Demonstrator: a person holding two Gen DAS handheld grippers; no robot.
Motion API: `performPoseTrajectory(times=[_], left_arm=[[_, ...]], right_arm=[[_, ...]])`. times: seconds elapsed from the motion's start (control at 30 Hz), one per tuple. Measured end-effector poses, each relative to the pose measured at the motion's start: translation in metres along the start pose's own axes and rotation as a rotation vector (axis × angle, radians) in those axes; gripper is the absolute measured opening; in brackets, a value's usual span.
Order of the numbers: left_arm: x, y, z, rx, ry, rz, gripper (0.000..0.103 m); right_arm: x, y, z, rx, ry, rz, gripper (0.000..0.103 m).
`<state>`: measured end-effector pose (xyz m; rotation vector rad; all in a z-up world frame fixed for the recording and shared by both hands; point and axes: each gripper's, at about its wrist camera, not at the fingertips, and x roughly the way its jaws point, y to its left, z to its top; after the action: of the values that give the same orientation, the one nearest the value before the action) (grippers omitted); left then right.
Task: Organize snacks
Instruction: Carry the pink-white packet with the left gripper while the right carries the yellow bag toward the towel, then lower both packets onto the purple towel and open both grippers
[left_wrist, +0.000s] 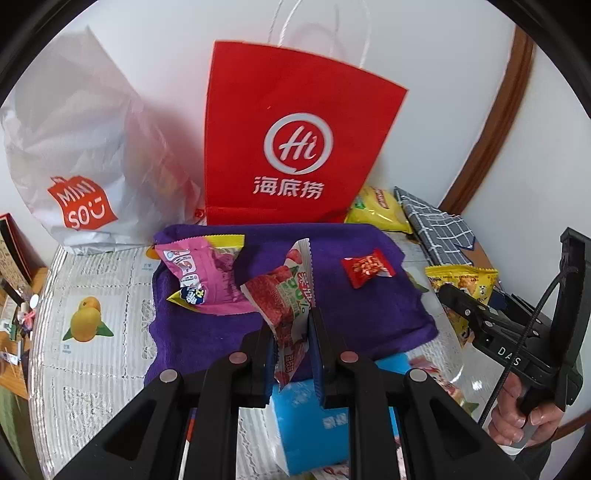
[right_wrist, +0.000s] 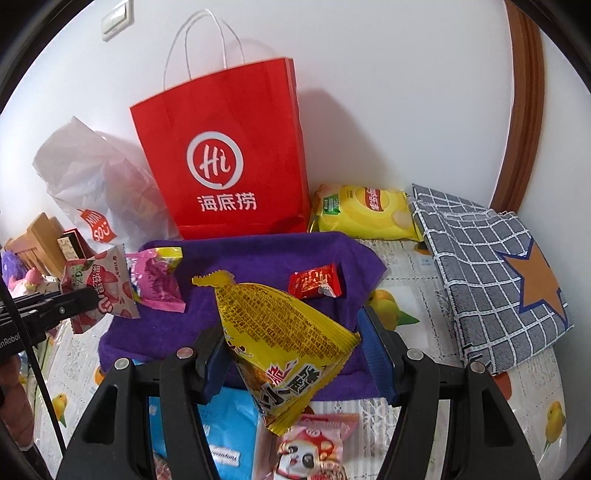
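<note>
The left hand-held gripper (left_wrist: 291, 332), low in the middle of its view, is squeezed tight on a strawberry snack packet (left_wrist: 282, 295). The right hand-held gripper (right_wrist: 295, 350), low in its view, is partly open and holds a puffy yellow snack bag (right_wrist: 288, 332) between its blue pads. Both snacks hang over the near edge of a purple towel (left_wrist: 369, 306) on the desk (left_wrist: 92, 288). A pink packet (left_wrist: 207, 277) and a small red candy (left_wrist: 367, 267) lie on the towel. A red paper bag (left_wrist: 288, 129) stands behind it.
</note>
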<state>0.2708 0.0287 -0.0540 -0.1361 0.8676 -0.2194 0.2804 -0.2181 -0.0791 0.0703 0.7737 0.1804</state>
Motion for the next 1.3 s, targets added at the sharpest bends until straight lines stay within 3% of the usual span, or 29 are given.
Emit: performPoseTrajectory(times=[0.7, 1.13, 1.2, 1.3], left_arm=[[0.078, 0.039, -0.003, -0.091, 0.130, -0.013, 0.016], [0.090, 0.048, -0.008, -0.119, 0.174, 0.005, 0.017], [0.087, 0.048, -0.008, -0.119, 0.178, 0.013, 0.019], [0.080, 0.049, -0.009, -0.119, 0.180, 0.039, 0.033]], right_arm=[[0.087, -0.014, -0.013, 0.020, 0.162, -0.032, 0.064], [0.094, -0.014, -0.010, 0.026, 0.225, -0.022, 0.069], [0.089, -0.014, -0.009, 0.032, 0.223, -0.014, 0.070], [0.077, -0.015, -0.008, 0.037, 0.206, -0.006, 0.079]])
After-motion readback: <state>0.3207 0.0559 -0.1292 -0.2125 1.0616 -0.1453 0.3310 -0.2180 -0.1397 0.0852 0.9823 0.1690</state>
